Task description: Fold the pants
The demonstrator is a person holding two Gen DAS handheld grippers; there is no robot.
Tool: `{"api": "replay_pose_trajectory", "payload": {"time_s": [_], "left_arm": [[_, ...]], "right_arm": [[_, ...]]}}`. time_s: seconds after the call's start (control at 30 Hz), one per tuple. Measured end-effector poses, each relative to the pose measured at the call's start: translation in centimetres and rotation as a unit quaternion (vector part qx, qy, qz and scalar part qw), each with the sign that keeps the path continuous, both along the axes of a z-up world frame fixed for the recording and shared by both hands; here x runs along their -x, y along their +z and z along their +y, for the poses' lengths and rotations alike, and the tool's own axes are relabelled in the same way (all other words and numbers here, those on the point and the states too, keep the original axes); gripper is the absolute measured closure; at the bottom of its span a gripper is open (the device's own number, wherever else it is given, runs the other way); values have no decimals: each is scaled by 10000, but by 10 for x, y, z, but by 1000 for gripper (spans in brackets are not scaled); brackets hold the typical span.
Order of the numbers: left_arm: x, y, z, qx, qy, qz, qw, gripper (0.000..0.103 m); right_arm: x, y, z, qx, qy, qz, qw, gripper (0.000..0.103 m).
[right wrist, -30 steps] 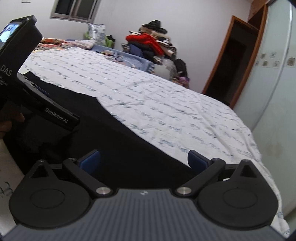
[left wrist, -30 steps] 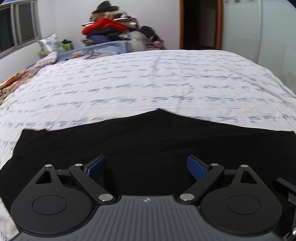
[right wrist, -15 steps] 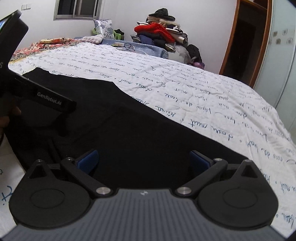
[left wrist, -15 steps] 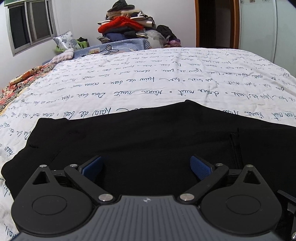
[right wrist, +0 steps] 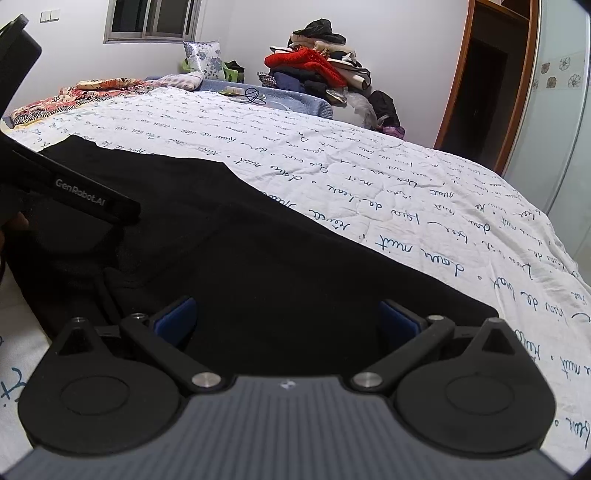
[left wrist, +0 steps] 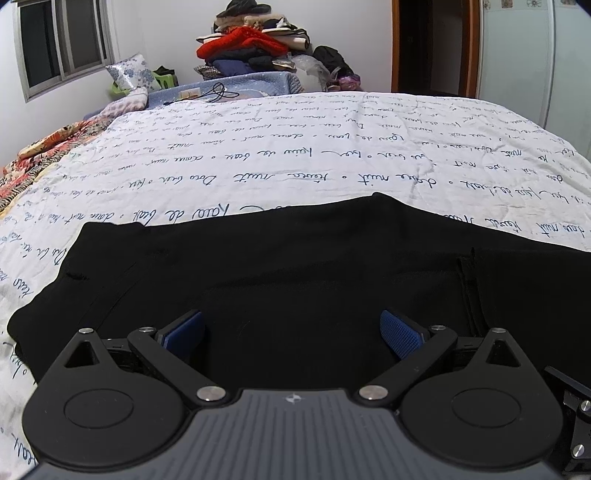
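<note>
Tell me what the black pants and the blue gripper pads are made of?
The black pants look like soft matte woven cloth: they lie limp, with stitched seams showing. The blue pads on the left gripper look like grippy rubber or plastic with a dotted texture; I can't tell which.

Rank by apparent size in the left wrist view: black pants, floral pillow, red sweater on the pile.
1. black pants, largest, though nearest the camera.
2. red sweater.
3. floral pillow, close to the sweater in apparent size, so that order is unsure.

White walls (left wrist: 166,33), window (left wrist: 62,40), wooden doorframe (right wrist: 452,88).
</note>
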State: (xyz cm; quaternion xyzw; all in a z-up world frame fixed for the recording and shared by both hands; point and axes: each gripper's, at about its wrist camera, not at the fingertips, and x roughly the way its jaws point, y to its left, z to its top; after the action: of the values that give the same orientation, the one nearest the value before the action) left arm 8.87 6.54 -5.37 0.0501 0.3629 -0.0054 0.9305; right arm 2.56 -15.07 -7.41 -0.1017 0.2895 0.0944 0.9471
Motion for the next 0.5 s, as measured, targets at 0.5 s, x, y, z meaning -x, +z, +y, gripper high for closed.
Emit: {"api": "replay_pose_trajectory", "payload": {"time_s": [0.5], "left_arm": [[16,13,15,114,85,-3,9999,1]], "right_arm": [[7,3,8,197,-46,-128,9997,0]]}}
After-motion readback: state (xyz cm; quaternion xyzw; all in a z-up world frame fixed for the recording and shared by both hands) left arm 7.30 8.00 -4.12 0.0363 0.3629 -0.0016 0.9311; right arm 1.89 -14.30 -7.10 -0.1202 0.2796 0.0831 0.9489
